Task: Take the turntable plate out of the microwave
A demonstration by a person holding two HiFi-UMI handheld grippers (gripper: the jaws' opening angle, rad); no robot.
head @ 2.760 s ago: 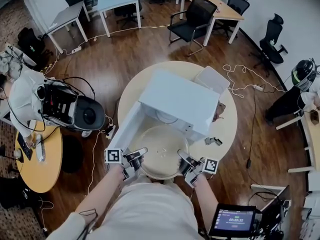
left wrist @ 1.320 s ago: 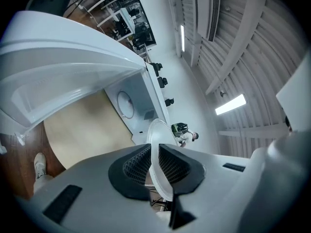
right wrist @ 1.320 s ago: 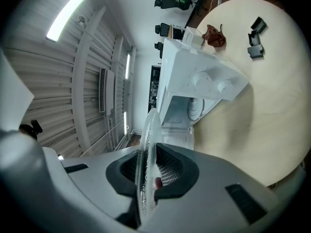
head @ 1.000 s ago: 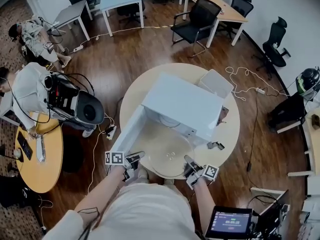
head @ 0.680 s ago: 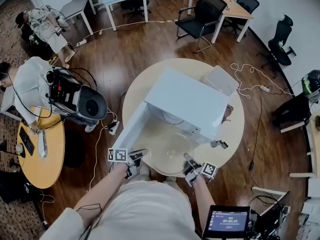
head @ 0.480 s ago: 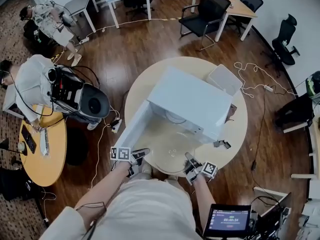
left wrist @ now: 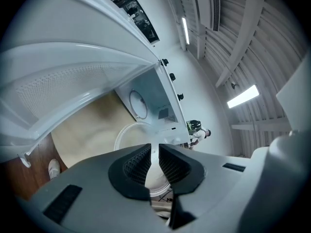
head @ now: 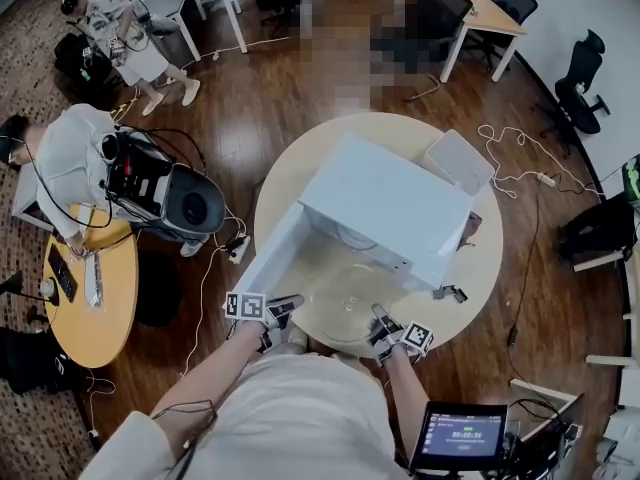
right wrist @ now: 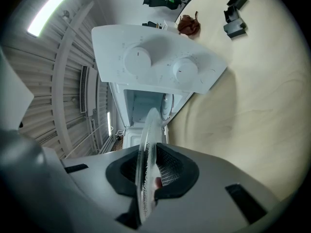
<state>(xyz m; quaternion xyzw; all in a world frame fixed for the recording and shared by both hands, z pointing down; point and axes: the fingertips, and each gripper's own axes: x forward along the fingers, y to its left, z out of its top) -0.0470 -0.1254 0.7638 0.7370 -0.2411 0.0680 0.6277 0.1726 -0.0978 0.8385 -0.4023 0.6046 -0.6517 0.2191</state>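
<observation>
To the left, left gripper (head: pixel 282 308) with jaws pinched nearly together on the rim of the clear turntable plate (head: pixel 345 303), open microwave door (head: pixel 268 253) just ahead and to its left. Between the two grippers, plate outside the microwave (head: pixel 385 203), over the near edge of the round surface (head: pixel 490 258). To the right, right gripper (head: pixel 379 319) clamped tight on the plate's opposite rim, glass edge-on between its pads.
</observation>
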